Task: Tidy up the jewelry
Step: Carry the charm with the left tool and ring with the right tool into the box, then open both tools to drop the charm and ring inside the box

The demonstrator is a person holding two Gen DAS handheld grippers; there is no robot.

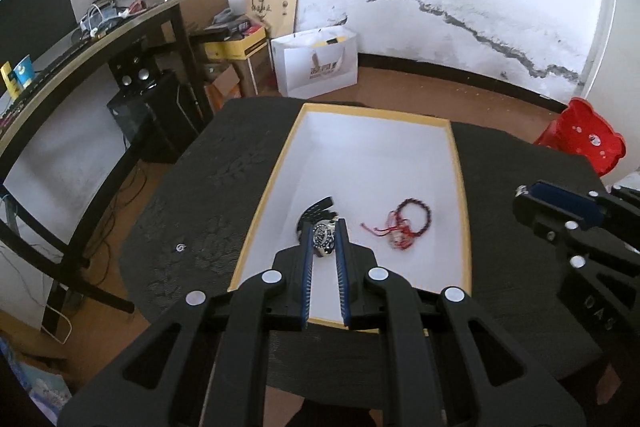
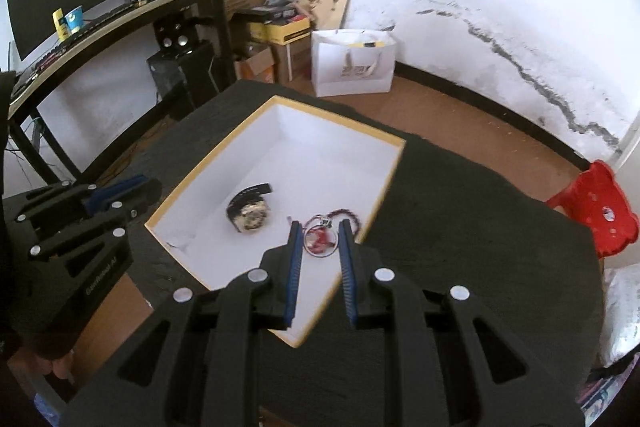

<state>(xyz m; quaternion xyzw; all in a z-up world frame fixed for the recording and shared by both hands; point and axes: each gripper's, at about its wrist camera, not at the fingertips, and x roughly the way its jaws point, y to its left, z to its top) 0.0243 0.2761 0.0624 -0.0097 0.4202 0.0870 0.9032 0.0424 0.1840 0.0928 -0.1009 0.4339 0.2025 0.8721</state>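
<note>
A cluttered room is shown, with a stained white wall, a dark desk piled with boxes on the left and a red stool on the right. In the foreground a table covered with a dark cloth is seen, and on it an open shallow box with a yellow rim and a white floor.

2 pieces are lying inside the box, near its close end: a wristwatch with a black strap and, apart from it to the right, a red and dark braided bracelet. A small silver piece is left on the cloth, outside the box to the left; what it is cannot be told.

The left gripper is held just outside the box's left edge with its jaws closed and nothing between them – the watch is only seen beyond its fingers, untouched.

The right gripper is held over the box's near right corner, jaws narrow. A thin silver hoop appears pinched between its blue pads – the bracelet is seen through it, below.
</note>
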